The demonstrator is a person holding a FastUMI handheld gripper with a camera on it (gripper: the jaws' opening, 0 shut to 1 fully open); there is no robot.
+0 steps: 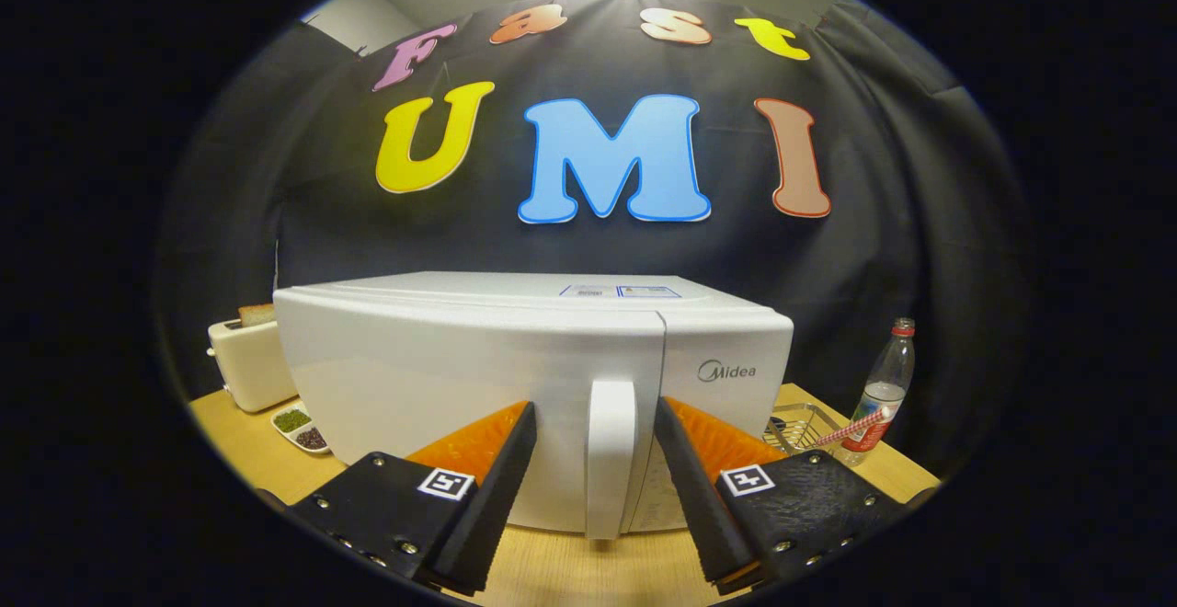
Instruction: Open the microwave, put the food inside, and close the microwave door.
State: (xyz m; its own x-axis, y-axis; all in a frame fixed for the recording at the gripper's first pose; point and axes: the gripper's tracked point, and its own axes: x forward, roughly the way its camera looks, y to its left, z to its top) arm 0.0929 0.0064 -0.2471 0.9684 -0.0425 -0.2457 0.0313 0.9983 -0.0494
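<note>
Microwave (478,386) stands on worktop (588,575), door shut. Gripper (596,423) jaws spread wide, flanking the door handle (611,455) without touching. Toaster (246,363) behind microwave; bottle (885,386) beside wire basket (805,425).

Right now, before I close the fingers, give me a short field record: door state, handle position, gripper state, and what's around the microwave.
microwave: white, on the wooden table, door shut
handle: upright bar on the door, between the fingers, gaps on both sides
gripper: open, fingers straddling the handle, not pressing it
toaster: behind the microwave's far side, bread in its slot
dish: two compartments, beside the toaster
bottle: plastic, red cap, on the other side
wire basket: near the bottle
food inside: not yet
</note>
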